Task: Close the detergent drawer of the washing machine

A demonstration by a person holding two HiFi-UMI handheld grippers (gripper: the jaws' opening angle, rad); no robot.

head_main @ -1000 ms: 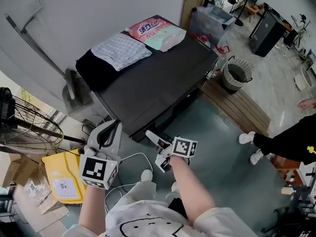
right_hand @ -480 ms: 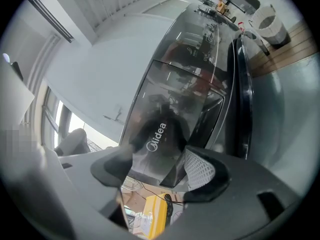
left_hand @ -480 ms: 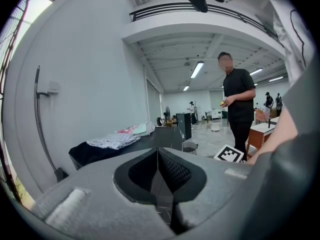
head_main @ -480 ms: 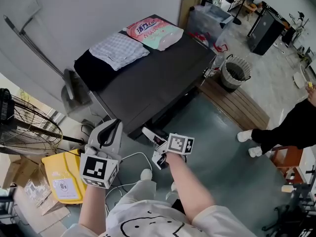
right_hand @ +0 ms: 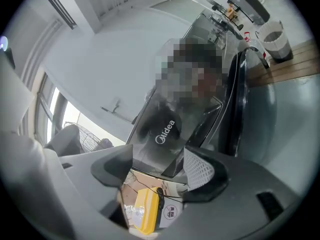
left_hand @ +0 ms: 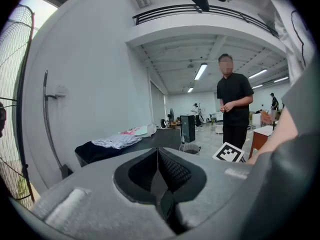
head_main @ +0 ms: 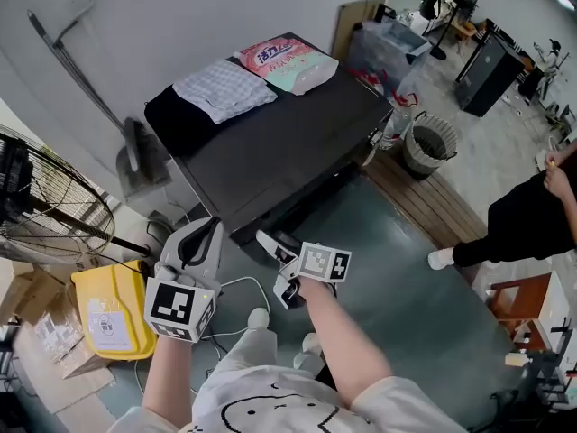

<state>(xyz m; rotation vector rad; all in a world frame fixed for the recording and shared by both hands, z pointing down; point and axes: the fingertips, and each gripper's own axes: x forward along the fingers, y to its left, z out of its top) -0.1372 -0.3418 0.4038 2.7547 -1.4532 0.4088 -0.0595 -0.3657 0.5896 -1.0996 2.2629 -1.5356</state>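
- white short-sleeve tee (head_main: 270, 402), black smiley doodle on the front
- left gripper (head_main: 202, 240): chunky pale-grey shell, black-and-white marker cube (head_main: 178, 309) stuck on the back
- right gripper (head_main: 279, 267): white with black bits, same sort of cube, mesh-textured pads (right_hand: 199, 170) inside the jaws

Workshop room, viewed steeply from above.
A white wall (head_main: 99, 25) is rising at the back and a grey-green floor (head_main: 424, 296) is spreading in front; a wire fan (head_main: 45, 215) is standing at the left near a yellow container (head_main: 104, 318), a woven bin (head_main: 431, 142) is sitting beside a wooden platform (head_main: 433, 201) (slatted), and ceiling strip lights (left_hand: 201, 71) are glowing overhead.
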